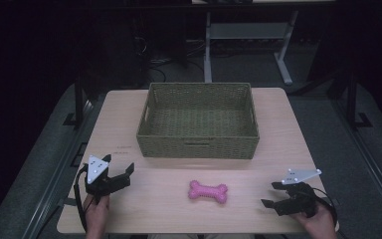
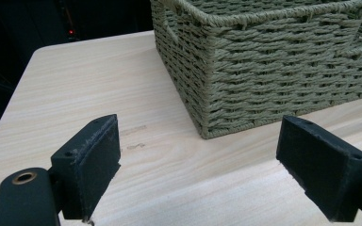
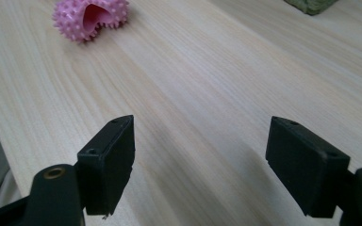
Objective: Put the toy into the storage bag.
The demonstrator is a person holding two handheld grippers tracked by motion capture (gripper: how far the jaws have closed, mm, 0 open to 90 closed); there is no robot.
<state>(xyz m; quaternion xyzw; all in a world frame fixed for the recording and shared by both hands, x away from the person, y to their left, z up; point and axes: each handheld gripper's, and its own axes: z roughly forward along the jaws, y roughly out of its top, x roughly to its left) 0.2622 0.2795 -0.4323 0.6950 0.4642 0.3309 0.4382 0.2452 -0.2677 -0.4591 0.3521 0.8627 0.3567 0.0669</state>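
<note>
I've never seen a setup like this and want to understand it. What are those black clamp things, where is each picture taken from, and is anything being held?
A person sits at a wooden table and holds a hand-operated clamp in each hand: the left gripper and the right gripper. The high view looks down from above the person's side. The other two pictures come from small cameras riding on each gripper, looking out between its two black jaws. On the table stand a woven green basket, with nothing visible inside it, and in front of it lies a pink spiky bone-shaped toy. Both grippers stand open and hold nothing.

Dark room, grey floor [image 1: 40, 149]
</note>
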